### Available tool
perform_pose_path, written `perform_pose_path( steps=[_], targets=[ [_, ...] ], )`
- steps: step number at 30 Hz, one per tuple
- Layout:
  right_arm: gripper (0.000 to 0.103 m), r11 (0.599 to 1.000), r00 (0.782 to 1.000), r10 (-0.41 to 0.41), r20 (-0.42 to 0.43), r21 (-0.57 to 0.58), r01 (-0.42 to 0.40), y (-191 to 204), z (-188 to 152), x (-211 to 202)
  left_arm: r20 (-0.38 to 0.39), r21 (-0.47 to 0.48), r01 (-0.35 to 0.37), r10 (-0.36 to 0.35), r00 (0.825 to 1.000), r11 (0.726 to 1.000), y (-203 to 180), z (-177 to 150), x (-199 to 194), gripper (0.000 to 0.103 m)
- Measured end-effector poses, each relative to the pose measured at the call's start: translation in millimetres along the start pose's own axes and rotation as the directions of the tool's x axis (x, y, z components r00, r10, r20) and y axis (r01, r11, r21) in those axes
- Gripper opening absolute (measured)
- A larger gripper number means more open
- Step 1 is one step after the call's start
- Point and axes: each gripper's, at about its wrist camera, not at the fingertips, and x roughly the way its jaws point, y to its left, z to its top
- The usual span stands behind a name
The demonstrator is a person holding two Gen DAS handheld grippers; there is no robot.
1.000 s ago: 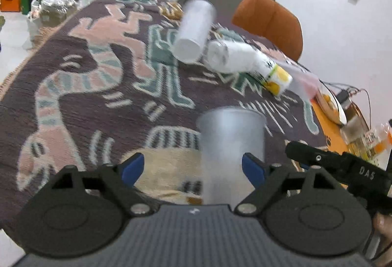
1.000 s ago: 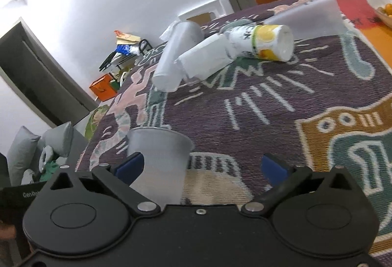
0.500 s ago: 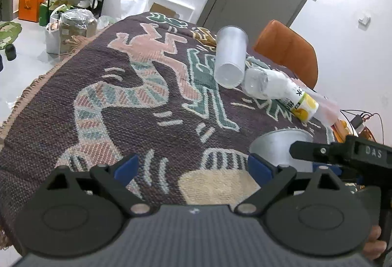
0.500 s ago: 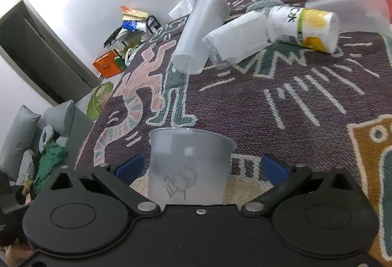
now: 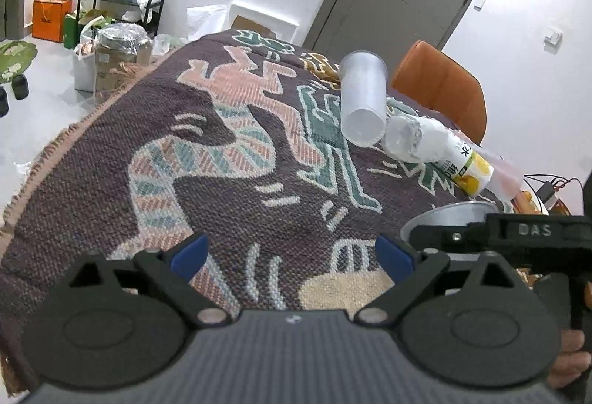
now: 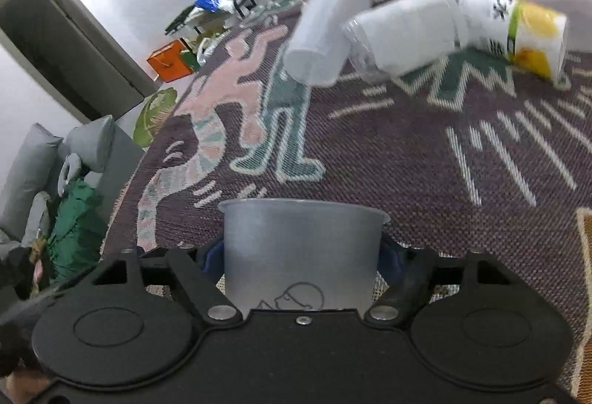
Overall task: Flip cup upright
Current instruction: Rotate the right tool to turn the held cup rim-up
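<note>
cup (image 6: pixel 301 252), translucent grey plastic, standing mouth-up between the fingers (image 6: pixel 211 257) of the right gripper (image 6: pixel 301 257), blue pads pressed against both sides of the wall. rim round and undented, a small line drawing of a figure low on the near side, base hidden behind the gripper body, so cannot tell whether resting on the patterned cloth (image 6: pixel 425 163) over the desk or held just above it. also visible from the left wrist view as a grey rim (image 5: pixel 449 215) behind the black bar of the right tool.

left gripper (image 5: pixel 292 254) spread wide with nothing between its blue pads, hovering over the cloth just beside the cup.

judged as late in the task: cup already upright, clamped, with setting down and letting go apparently left. next move calls for a level lowering until the base sits flat on the soft weave, then a slow opening of the fingers so neither pad drags the thin wall and tips it.

further back, well apart: a frosted tumbler (image 5: pixel 362 100) lying on its side, touching a stack of toppled paper cups (image 5: pixel 436 150).
</note>
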Motion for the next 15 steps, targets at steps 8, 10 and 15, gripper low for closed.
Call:
perform_pose_path(
  steps=[8, 10, 15],
  targets=[
    [0.074, 0.999, 0.99, -0.001, 0.142, -0.038, 0.007, 1.3, 0.4, -37.4, 0.031, 0.005, 0.013, -0.013, 0.999, 1.0, -6.8, 5.9, -8.4, 0.096],
    [0.074, 0.998, 0.98, 0.004, 0.198, -0.068, 0.01, 5.2, 0.3, -52.2, 0.036, 0.014, 0.018, -0.019, 0.999, 1.0, -11.1, 6.4, -10.0, 0.096],
    [0.074, 0.986, 0.945, 0.001, 0.327, -0.157, 0.053, 18.9, -6.1, -78.9, 0.051, 0.039, 0.032, -0.034, 0.998, 0.999, -22.2, 6.1, -16.0, 0.096]
  ],
)
